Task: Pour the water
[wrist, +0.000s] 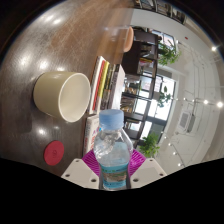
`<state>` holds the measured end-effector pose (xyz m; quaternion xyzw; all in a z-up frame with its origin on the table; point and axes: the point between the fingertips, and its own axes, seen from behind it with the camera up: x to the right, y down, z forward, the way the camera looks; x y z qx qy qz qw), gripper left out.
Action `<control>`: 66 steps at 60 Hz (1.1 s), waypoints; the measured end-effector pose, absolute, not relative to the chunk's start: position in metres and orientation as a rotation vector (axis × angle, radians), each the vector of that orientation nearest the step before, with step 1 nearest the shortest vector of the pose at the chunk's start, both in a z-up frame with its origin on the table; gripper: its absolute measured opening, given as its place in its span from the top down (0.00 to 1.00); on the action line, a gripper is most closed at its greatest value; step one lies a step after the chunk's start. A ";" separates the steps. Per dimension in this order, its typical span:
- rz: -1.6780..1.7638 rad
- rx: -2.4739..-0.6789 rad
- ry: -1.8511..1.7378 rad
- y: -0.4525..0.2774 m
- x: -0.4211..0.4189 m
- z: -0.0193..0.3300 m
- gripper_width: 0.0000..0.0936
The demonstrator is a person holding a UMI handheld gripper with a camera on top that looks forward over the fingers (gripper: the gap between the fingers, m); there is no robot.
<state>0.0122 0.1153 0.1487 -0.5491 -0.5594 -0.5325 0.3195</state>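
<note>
Your gripper (113, 168) shows only its front end here, operator: two pale, whitish-grey fingers (76, 170) with flat, angular outer faces, one at each side. You can see a magenta pad (93, 159) lining the inner face of each finger, bright against the pale plastic. The finger bodies look plain and smooth, and no more of your rig shows than that.

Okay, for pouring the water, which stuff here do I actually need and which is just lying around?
For the job:
- water bottle, uncapped, held between the tool's fingers
- cream cup, on the table left of the bottle

Lying about:
- red cap, near the left finger
- books, stacked beside the cup
- chairs, beyond the table
</note>
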 end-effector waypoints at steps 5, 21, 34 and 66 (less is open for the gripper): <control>-1.471 -1.333 -1.609 0.124 0.002 0.140 0.67; -1.607 -1.153 -1.790 0.133 -0.012 0.125 0.67; -1.349 -1.431 -1.397 0.122 -0.020 0.158 0.67; -0.107 -1.774 -0.038 0.108 0.026 0.211 0.65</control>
